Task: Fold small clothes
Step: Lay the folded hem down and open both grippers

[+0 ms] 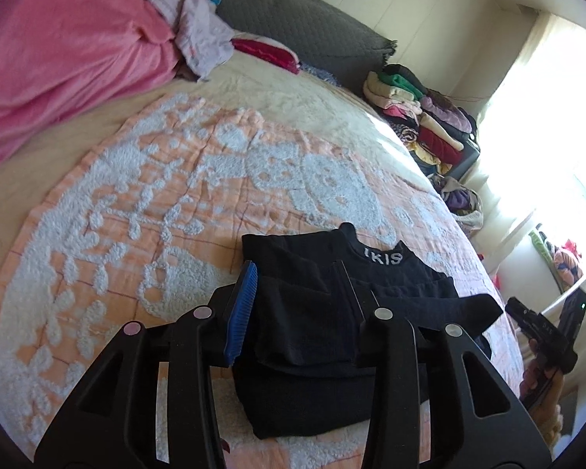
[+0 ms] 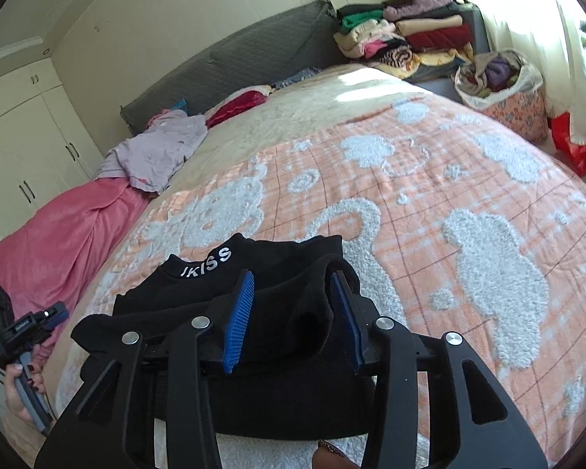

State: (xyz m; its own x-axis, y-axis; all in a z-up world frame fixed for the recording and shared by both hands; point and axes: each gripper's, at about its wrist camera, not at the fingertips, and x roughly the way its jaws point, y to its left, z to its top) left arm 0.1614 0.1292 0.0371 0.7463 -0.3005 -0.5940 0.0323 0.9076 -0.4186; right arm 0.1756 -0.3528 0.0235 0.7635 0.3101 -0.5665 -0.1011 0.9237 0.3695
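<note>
A small black garment (image 1: 312, 336) with white collar lettering lies partly folded on the peach and white bedspread (image 1: 156, 203). It also shows in the right wrist view (image 2: 254, 273). My left gripper (image 1: 297, 312) is open, its blue-padded fingers (image 1: 241, 312) wide apart over the folded left part of the garment. My right gripper (image 2: 293, 316) is open too, its fingers (image 2: 238, 320) straddling a raised fold on the garment's right side. The garment's near edge is hidden behind both grippers.
A pink blanket (image 1: 58, 58) and a lilac garment (image 2: 156, 152) lie at the head of the bed by the grey headboard (image 2: 230, 66). Stacked folded clothes (image 2: 406, 35) and a bag of laundry (image 2: 504, 86) stand beside the bed. White wardrobes (image 2: 23, 148) stand at left.
</note>
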